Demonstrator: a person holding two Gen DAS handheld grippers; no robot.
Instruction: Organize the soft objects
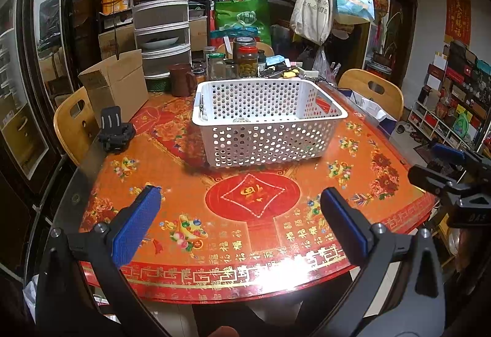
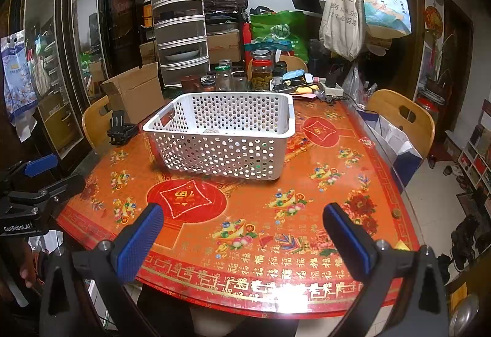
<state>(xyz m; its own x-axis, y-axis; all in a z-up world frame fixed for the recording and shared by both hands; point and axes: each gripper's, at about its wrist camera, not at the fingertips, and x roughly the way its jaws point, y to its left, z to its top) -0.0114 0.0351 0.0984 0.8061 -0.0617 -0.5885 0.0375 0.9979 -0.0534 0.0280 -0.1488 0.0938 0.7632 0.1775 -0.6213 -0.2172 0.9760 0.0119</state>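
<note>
**White basket waits mid-table, both grippers spread and empty**

The white perforated basket [image 1: 270, 119] sits near the middle of the table [image 1: 172, 171], which is covered in an orange-and-red cloth with gold characters under a glossy top. Through the holes and over the rim a small pale object shows on the basket floor, too indistinct to identify. The basket stands upright, well apart from both grippers.

The left gripper [image 1: 239, 225] hangs over the near edge of the table with its blue-padded fingers [image 1: 136, 225] spread wide and nothing between them. The right gripper [image 2: 242, 240] is held the same way at the near edge, its blue pads [image 2: 139, 242] far apart and bare. Each gripper appears at the edge of the other's view: the right one at the right border of the left wrist view, the left one at the left border of the right wrist view.

To the left of the basket, near the table's rim, stands a small black mount [image 1: 116, 131]. Behind that is an open cardboard box [image 1: 115, 82]. Beyond the basket, jars [image 1: 245, 56] cluster at the far side of the table, beside a stacked grey drawer unit [image 1: 161, 18]. Wooden chairs [image 1: 373, 91] stand at either side, and tote bags [image 1: 313, 10] hang behind.
</note>
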